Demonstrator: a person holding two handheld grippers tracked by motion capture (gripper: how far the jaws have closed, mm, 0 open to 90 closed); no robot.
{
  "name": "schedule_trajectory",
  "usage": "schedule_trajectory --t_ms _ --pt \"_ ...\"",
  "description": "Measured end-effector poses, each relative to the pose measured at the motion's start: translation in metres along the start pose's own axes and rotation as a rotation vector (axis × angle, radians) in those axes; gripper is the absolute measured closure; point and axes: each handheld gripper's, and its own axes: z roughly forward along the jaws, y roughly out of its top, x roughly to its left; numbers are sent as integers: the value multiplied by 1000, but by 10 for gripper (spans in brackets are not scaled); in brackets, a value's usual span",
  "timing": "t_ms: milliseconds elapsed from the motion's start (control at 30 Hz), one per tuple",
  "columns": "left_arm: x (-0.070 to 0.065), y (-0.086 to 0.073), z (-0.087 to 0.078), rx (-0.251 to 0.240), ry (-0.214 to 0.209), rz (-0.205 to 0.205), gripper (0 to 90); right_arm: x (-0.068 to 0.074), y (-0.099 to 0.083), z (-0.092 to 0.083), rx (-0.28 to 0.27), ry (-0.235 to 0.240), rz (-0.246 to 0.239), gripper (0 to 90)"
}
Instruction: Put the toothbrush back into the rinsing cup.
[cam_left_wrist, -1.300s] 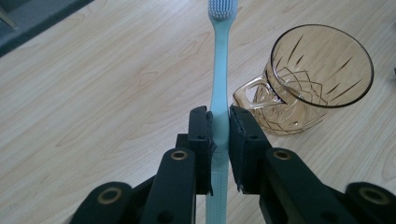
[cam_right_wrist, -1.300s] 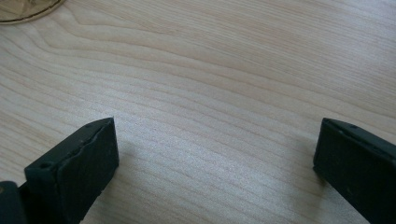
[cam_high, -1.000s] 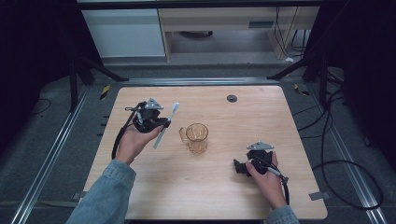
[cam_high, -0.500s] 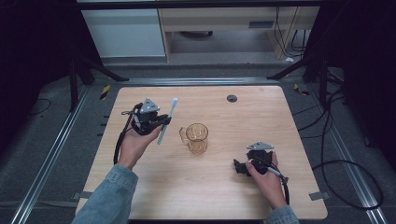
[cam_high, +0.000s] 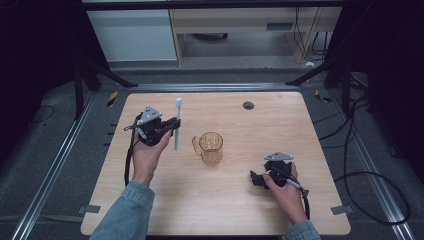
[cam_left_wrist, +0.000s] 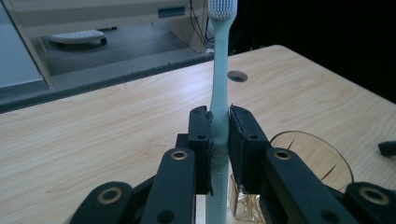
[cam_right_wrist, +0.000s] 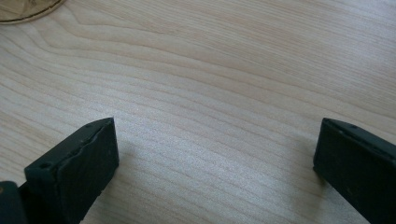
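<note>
Upright, a pale ribbed plastic toothbrush (cam_left_wrist: 219, 121) sits clamped in the left tongs (cam_left_wrist: 219, 140) just beside the clear amber glass mug (cam_high: 210, 148) on the woodgrain bench (cam_high: 300, 135); right tongs (cam_right_wrist: 215, 168) gape wide.

The high view looks forward and down over the whole pale wooden table (cam_high: 300, 130) from the person's side. The left gripper view sits low, facing across the tabletop toward its round dark hole (cam_left_wrist: 237, 75), shared with the high view (cam_high: 248, 105). The right gripper view looks closely down at bare woodgrain
</note>
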Motion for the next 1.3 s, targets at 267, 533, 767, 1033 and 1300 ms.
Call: schedule_trajectory --t_ms 267,533,767,1033,1300 --pt "6 -1 -3 -71 13 -67 789 0 0 0 0 0 -1 4" --pt "9 -3 -3 -116 14 -108 789 0 0 0 0 -1 1 4" --pt "14 -3 -4 -163 5 -149 789 0 0 0 0 0 1 4" --pt "14 -6 -6 -205 1 -170 789 0 0 0 0 -1 1 4" --pt "13 -11 -3 -255 -19 -251 789 0 0 0 0 1 2 4"
